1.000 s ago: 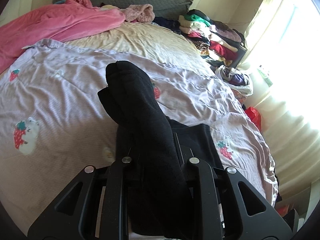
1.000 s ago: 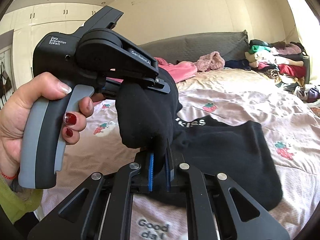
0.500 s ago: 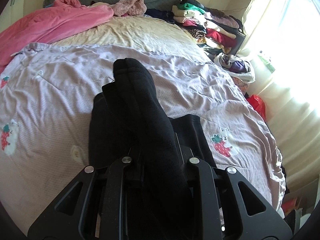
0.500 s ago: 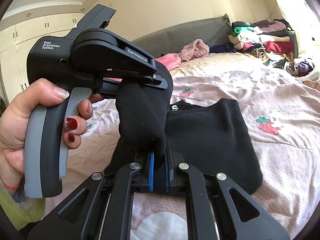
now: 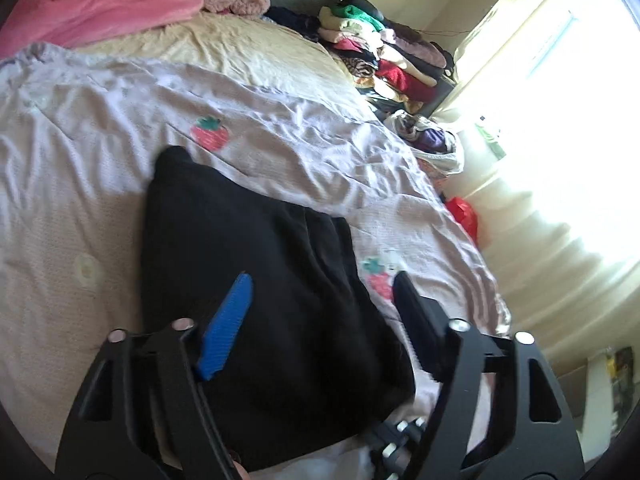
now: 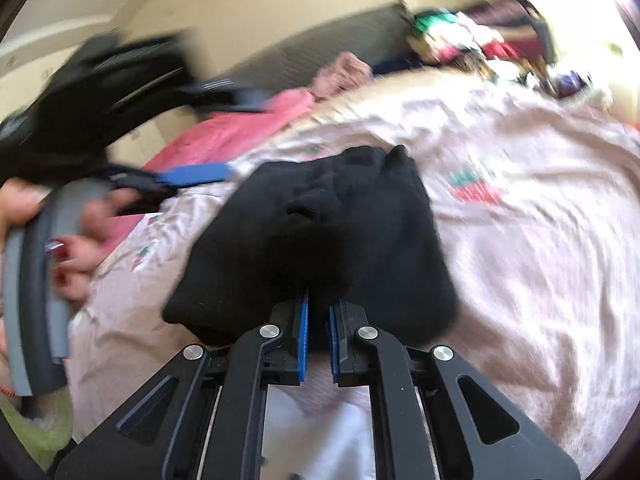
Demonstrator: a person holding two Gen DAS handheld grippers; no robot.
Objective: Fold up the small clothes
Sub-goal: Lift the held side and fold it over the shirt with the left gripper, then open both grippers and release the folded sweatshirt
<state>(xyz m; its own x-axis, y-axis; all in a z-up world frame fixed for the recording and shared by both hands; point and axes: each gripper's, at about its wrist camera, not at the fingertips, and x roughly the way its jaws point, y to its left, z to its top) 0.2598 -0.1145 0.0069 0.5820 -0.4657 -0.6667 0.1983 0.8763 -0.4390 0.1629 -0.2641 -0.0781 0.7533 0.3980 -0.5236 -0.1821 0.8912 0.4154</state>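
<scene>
Two tongs: left tongs (image 5: 320, 296) spread wide over the black garment (image 5: 256, 280); right tongs (image 6: 318, 300) pinch it on the strawberry-print bedspread (image 5: 300, 152).

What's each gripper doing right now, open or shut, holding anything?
Left gripper: open, fingers spread, holding nothing, above the black knit garment.
Right gripper: shut on the black knit garment's near edge.

The right gripper (image 6: 317, 316) has its jaws pinched on the black garment (image 6: 316, 236) lying on the pink quilt (image 6: 532, 264).
</scene>
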